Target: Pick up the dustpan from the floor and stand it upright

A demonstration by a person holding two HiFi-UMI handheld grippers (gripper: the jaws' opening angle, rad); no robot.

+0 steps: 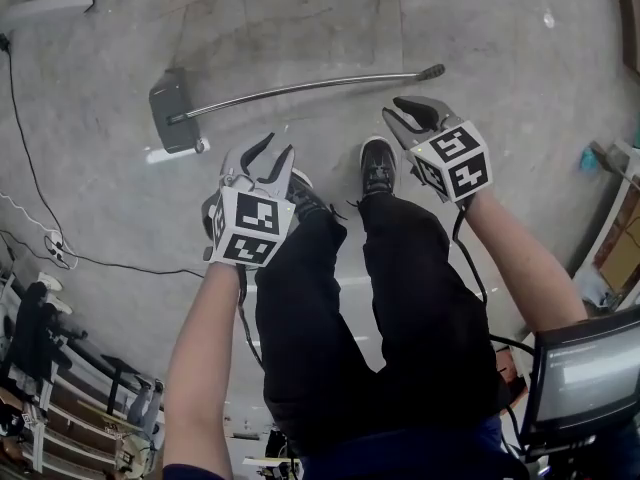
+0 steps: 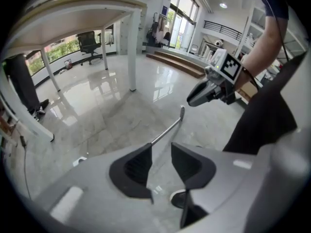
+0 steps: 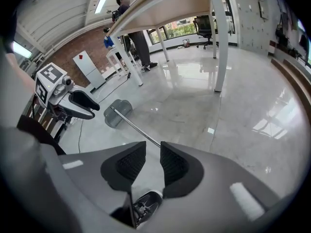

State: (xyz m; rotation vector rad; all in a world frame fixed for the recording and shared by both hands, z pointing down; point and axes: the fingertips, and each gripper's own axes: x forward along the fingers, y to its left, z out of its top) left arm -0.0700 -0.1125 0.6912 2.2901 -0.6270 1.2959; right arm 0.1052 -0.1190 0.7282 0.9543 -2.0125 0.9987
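The dustpan lies flat on the grey floor: a dark grey pan (image 1: 172, 108) at the left, with a long thin metal handle (image 1: 300, 88) that runs right to a black grip. My left gripper (image 1: 268, 158) hovers just short of the handle's middle, jaws apart and empty. My right gripper (image 1: 410, 113) hangs below the handle's grip end, also open and empty. In the left gripper view the handle (image 2: 167, 130) shows beyond the gap of the left gripper (image 2: 160, 152). The right gripper view shows the pan (image 3: 118, 113) and the handle (image 3: 136, 130) beyond the right gripper (image 3: 152, 149).
The person's two shoes (image 1: 377, 163) stand just short of the handle, between the grippers. A black cable (image 1: 30, 168) and a power strip (image 1: 55, 248) lie at the left. A monitor (image 1: 585, 373) is at the lower right. White table legs (image 3: 221, 42) rise farther off.
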